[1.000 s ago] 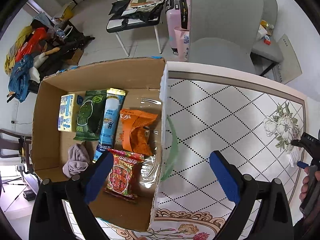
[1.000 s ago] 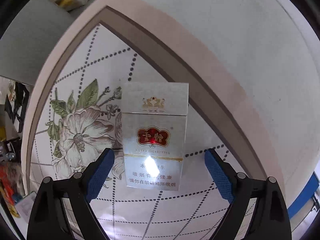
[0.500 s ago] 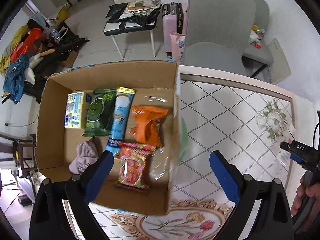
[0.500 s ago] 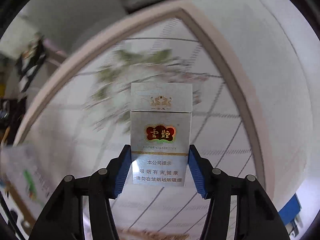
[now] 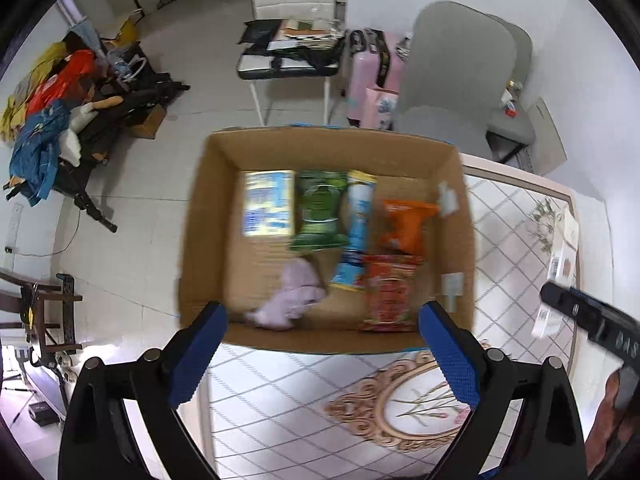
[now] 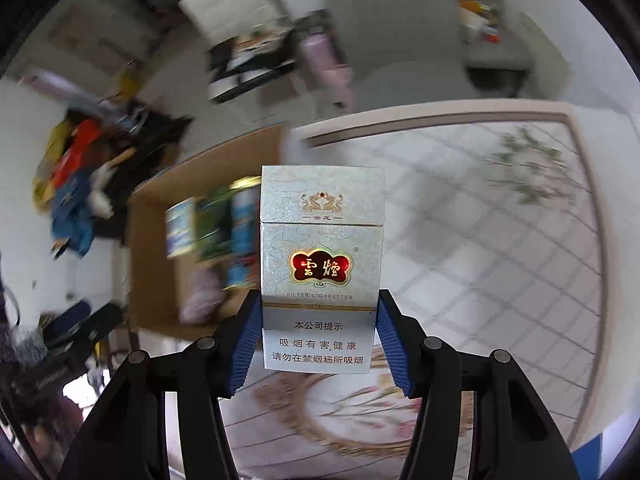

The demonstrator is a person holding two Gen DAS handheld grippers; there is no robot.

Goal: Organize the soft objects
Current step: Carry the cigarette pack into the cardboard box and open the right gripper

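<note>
**Right gripper clamps cigarette pack; left gripper spread wide over box**

Right gripper [image 6: 318, 344] is closed on a white cigarette pack [image 6: 322, 268]; both blue pads [image 6: 244, 344] press the pack's lower side edges. Pack stands upright between the fingers, flip lid at the top, red emblem facing the camera, raised above the table [image 6: 500, 240]. Background in the right wrist view is blurred.

Left gripper [image 5: 320, 356] has its fingers wide apart, nothing between them. It hangs over the near edge of an open cardboard box [image 5: 208, 208], which sits at the table's left end.

Inside the box, back row from left: blue-and-yellow carton [image 5: 267, 204], green packet [image 5: 320, 210], long light-blue packet [image 5: 356, 228], orange packet [image 5: 404, 226]. Nearer the front: crumpled pale purple cloth [image 5: 290, 300] to the left, red snack packet [image 5: 390, 292] to the right, touching the light-blue packet's lower end. Contents are blurred; print unreadable.

In the left wrist view the right-hand tool shows at the far right edge as a black body, with the white pack [image 5: 560, 276] just beyond it over the patterned tablecloth [image 5: 512, 248].

Beyond the table: grey chair [image 5: 456, 92], pink suitcase [image 5: 368, 76], a white chair stacked with items [image 5: 292, 52], a heap of clothes [image 5: 48, 120] on the floor at left.
</note>
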